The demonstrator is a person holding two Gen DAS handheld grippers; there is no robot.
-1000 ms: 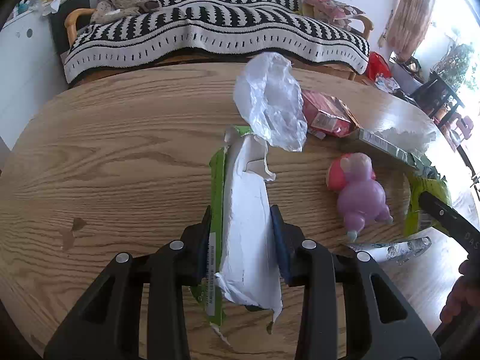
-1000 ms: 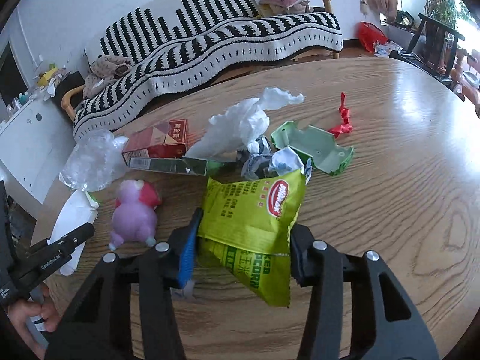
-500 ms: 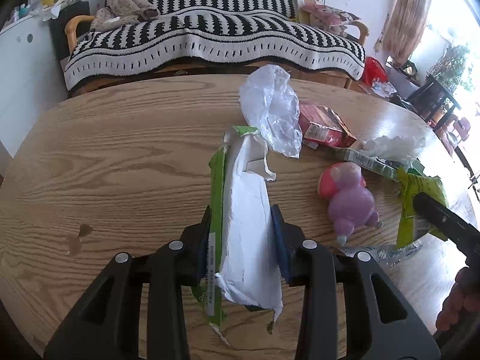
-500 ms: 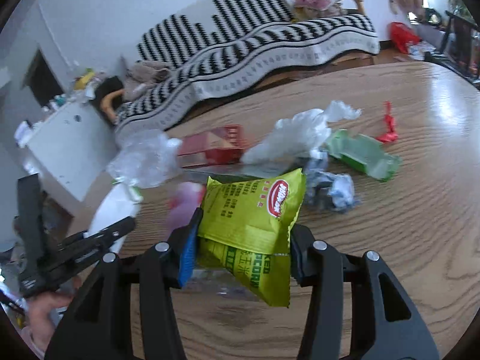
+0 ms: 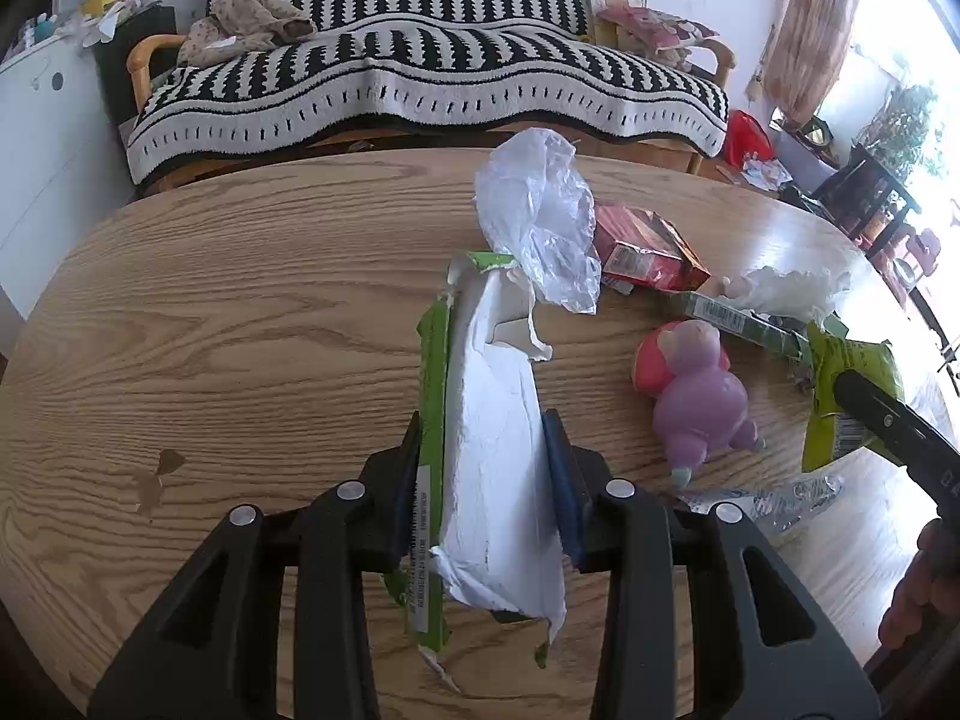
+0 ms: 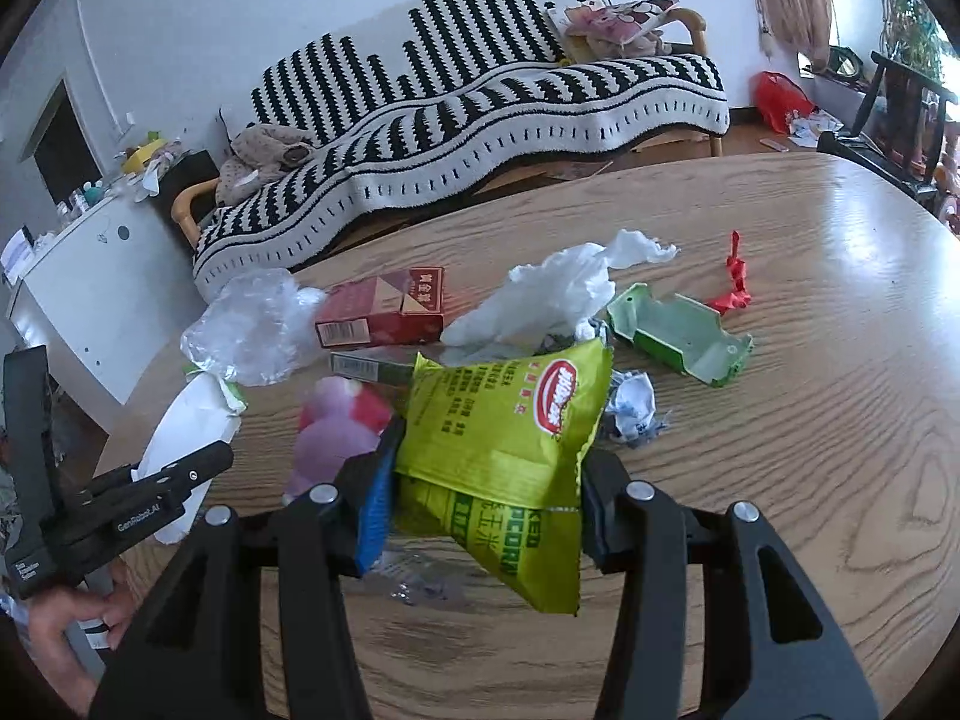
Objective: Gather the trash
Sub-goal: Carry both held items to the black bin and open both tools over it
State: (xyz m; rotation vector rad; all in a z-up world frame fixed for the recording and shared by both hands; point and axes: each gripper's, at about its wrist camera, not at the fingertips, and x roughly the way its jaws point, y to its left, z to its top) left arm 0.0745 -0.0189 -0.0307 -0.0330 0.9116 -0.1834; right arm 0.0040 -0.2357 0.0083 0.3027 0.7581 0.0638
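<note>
On the wooden table (image 5: 240, 312), the left gripper (image 5: 486, 480) clamps a torn white and green carton (image 5: 492, 450) between its pads. Farther right lie a clear plastic bag (image 5: 540, 222), a red box (image 5: 645, 246) and a purple toy (image 5: 699, 396). At the right, the right gripper (image 6: 480, 480) grips a green snack bag (image 6: 504, 420).

The bench (image 6: 810, 396) is grained wood with a soft sheen. The snack bag (image 6: 510, 420) is glossy foil, the clear bag (image 5: 540, 228) thin crinkled plastic, the purple toy (image 5: 702, 396) smooth, perhaps rubbery.
</note>
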